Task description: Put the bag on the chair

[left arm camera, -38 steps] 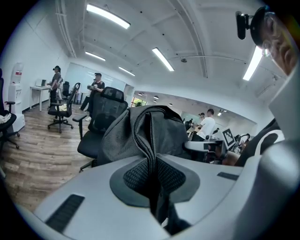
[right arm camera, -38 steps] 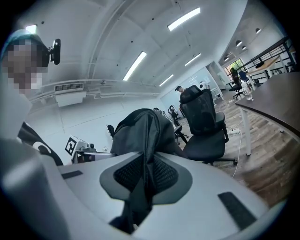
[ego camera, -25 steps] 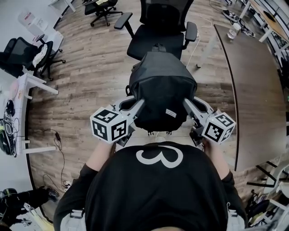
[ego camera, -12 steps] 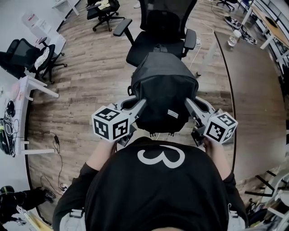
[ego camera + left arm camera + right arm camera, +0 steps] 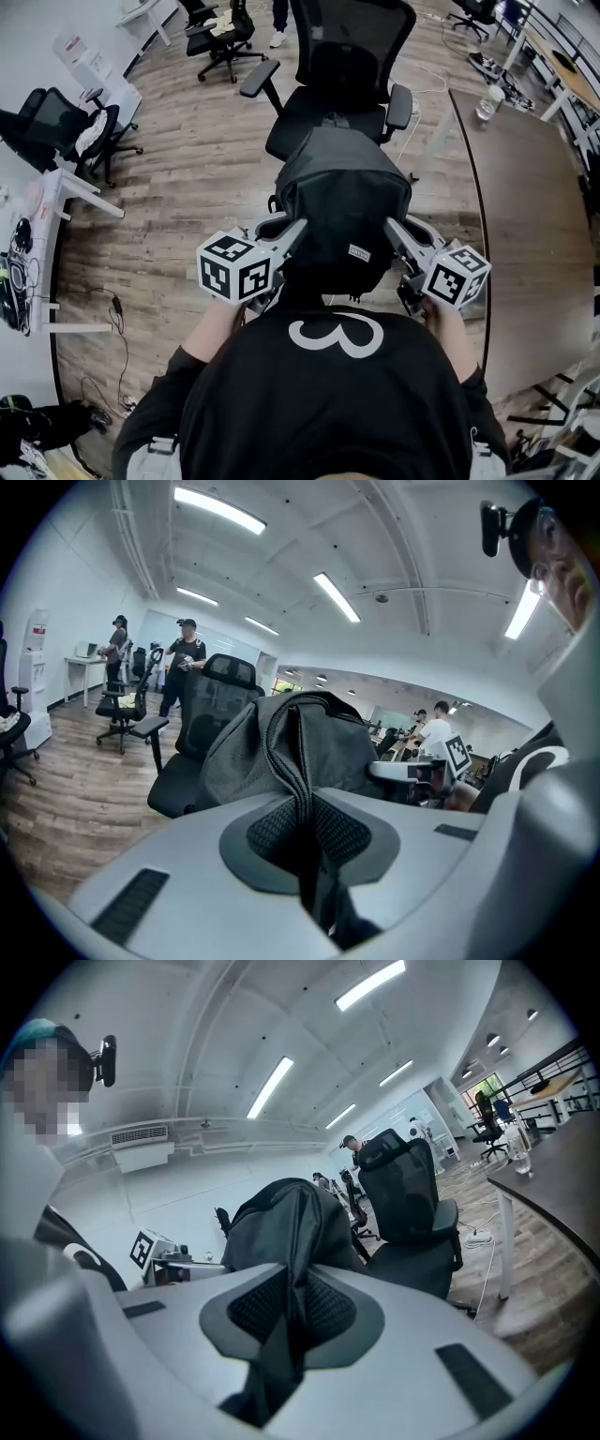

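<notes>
- Since the earlier frames, the bag (image 5: 342, 202) and both grippers have come nearer the chair (image 5: 352, 61). Its backrest stands larger in the head view, and the bag now covers more of the seat.
- The left gripper (image 5: 296, 227) and the right gripper (image 5: 390, 225) each pinch a fold of the bag's fabric, one at each side. The jaws are narrow on the cloth, so the bag hangs in the air between them, not yet set down.
- The carry looks nearly done; lowering onto the seat remains.
- The bag hides the seat's front edge, so I cannot tell whether it is over the seat or just short. The person's shirt (image 5: 333, 394) cuts off its bottom.
</notes>
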